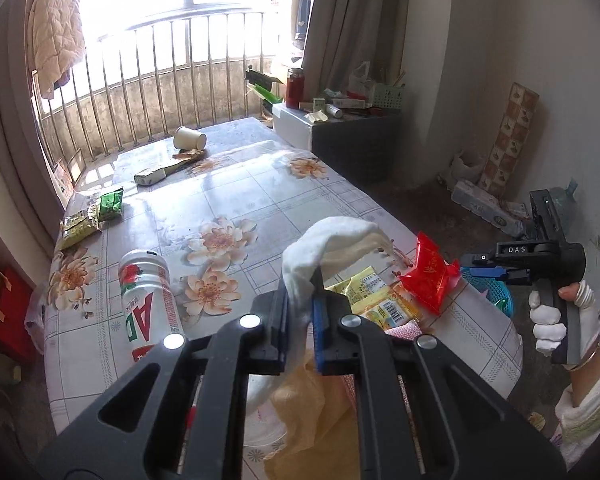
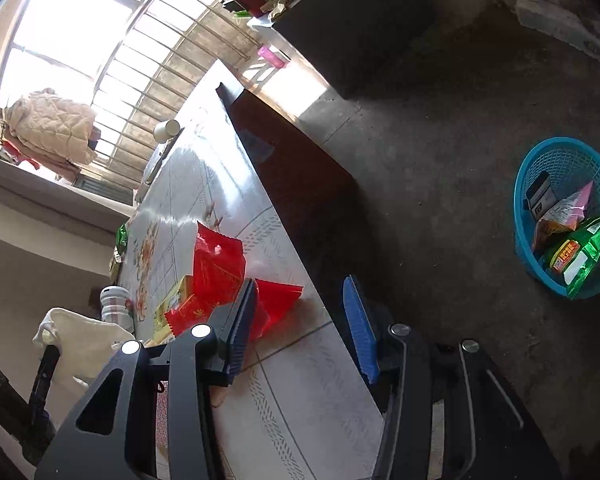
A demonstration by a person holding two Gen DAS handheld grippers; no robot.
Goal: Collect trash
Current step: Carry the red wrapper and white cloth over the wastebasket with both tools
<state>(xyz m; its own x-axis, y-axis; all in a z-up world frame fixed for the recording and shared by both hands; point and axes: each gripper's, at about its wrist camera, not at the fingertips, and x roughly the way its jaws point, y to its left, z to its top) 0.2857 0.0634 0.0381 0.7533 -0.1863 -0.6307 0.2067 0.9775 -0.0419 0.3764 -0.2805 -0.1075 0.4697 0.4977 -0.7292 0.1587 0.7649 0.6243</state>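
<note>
My left gripper (image 1: 300, 312) is shut on a white cloth (image 1: 324, 248) and holds it above the near part of the table (image 1: 228, 200); the cloth also shows in the right wrist view (image 2: 84, 336). My right gripper (image 2: 300, 320) is open and empty, tilted over the table's right edge, with one finger beside a red wrapper (image 2: 220, 268). That red wrapper (image 1: 428, 276) lies next to yellow packets (image 1: 376, 296). A blue basket (image 2: 568, 216) on the floor holds several wrappers.
On the table lie a white AD bottle (image 1: 148, 296), green packets (image 1: 96, 216), a flat carton (image 1: 152, 176) and a tipped paper cup (image 1: 188, 138). A cluttered dark cabinet (image 1: 352, 136) stands at the far right. Window railings (image 1: 160, 80) run behind the table.
</note>
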